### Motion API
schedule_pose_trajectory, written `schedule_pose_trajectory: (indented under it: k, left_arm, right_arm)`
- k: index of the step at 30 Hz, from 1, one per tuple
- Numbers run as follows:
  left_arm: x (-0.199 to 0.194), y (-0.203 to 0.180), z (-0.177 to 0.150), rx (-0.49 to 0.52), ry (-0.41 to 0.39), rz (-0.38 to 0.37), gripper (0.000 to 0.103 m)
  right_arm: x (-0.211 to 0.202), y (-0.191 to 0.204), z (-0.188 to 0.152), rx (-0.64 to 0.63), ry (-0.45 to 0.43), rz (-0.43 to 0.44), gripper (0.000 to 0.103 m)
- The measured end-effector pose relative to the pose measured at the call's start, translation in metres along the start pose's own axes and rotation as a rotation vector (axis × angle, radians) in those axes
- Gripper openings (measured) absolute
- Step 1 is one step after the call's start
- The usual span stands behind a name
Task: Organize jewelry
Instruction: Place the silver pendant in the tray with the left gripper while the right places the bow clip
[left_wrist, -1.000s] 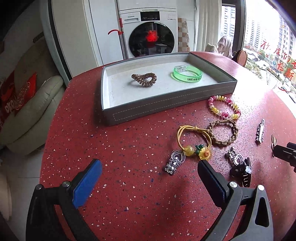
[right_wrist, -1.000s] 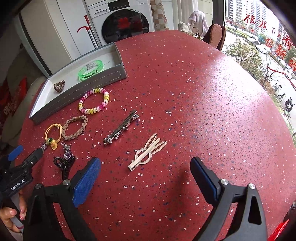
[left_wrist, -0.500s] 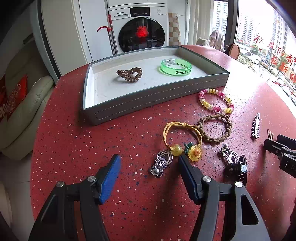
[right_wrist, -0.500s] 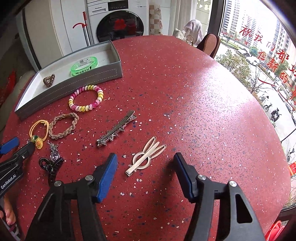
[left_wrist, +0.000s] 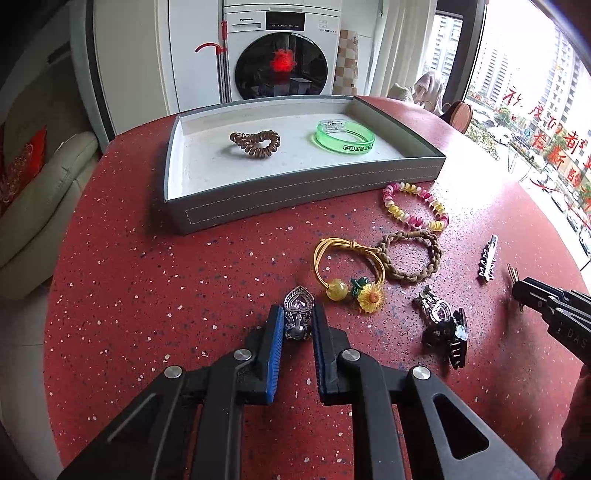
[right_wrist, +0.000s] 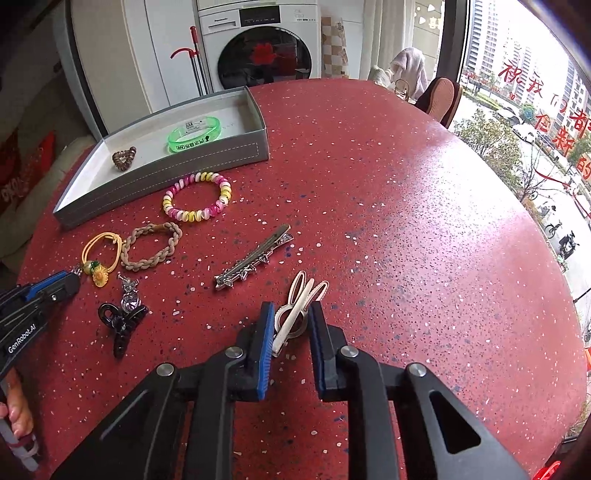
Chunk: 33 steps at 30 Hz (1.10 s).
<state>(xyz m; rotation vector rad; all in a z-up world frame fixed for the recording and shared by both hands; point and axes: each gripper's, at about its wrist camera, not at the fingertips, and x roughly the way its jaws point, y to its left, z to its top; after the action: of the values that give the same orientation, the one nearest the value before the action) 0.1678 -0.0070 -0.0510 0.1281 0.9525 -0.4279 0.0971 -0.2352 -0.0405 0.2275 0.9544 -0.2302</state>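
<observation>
Left jaws (left_wrist: 298, 322) closing, pads against a silver heart-topped clip (left_wrist: 298, 313) lying on the red speckled desk (left_wrist: 147, 288) toward its near edge. Right jaws (right_wrist: 291, 325) closing around a cream looped hair clip (right_wrist: 300, 309), slanted, flat on the desk. Gray tray (left_wrist: 295, 184) at the far edge holds a green bangle (left_wrist: 345, 137).

On the red speckled round table (left_wrist: 147, 280), the grey open tray (left_wrist: 295, 192) sits at twelve o'clock, with the brown spiral hair tie (left_wrist: 255, 142) at nine o'clock inside and the green translucent bangle (left_wrist: 345, 142) at three. The pink-and-yellow beaded bracelet (left_wrist: 415, 206) lies at five o'clock of the tray, and the tan braided loop (left_wrist: 410, 258) at six o'clock of that bracelet.
</observation>
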Motion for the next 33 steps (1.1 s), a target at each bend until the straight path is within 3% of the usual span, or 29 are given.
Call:
schedule_pose_trajectory:
  k: [6, 17, 26, 33]
  left_arm:
    - [-0.013, 0.004, 0.001, -0.045, -0.025, -0.025, 0.034]
    - [-0.036, 0.013, 0.013, -0.104, -0.077, -0.038, 0.034]
    - [-0.043, 0.022, 0.045, -0.135, -0.13, -0.008, 0.034]
    - [-0.027, 0.036, 0.083, -0.169, -0.133, 0.006, 0.034]
  right_arm:
    - [-0.016, -0.013, 0.005, 0.034, -0.045, 0.106, 0.02]
    - [-0.032, -0.004, 0.026, 0.014, -0.074, 0.201, 0.02]
    - [-0.029, 0.024, 0.076, -0.071, -0.098, 0.279, 0.02]
    - [-0.01, 0.052, 0.124, -0.138, -0.099, 0.306, 0.02]
